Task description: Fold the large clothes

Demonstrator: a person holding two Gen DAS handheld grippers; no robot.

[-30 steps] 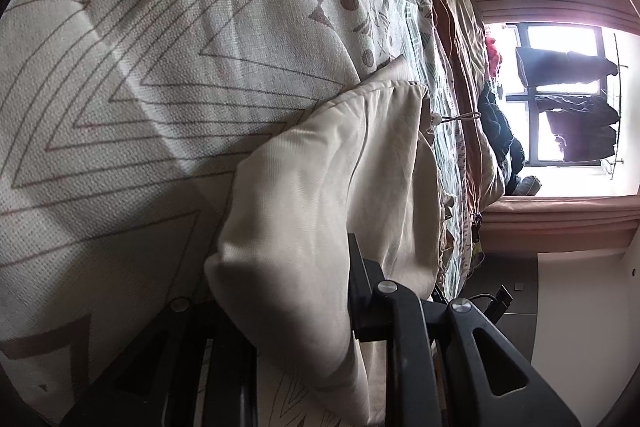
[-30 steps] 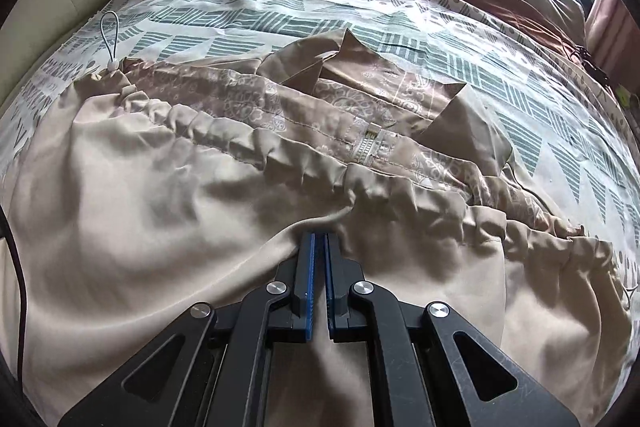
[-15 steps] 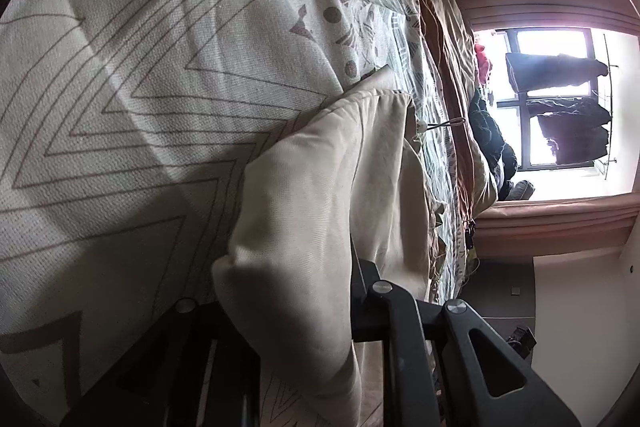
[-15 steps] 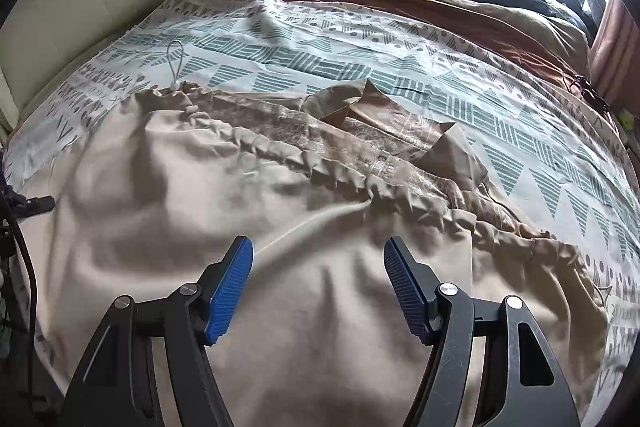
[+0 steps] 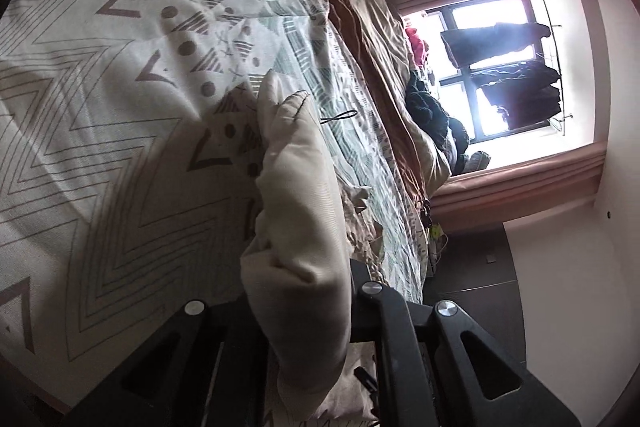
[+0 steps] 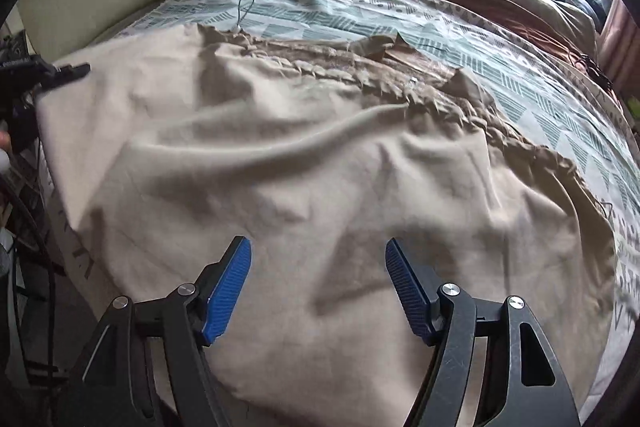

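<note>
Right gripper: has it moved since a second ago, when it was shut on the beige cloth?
Yes. The right gripper has let go and pulled back: its jaws stand apart over the beige garment, whose gathered waistband now sits farther away.

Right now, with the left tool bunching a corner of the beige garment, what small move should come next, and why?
Probably bring the right tool down onto the beige garment's near edge and close. It hangs open above flat cloth, holding nothing, while the left tool is closing on a bunched corner; folding likely needs both.
</note>
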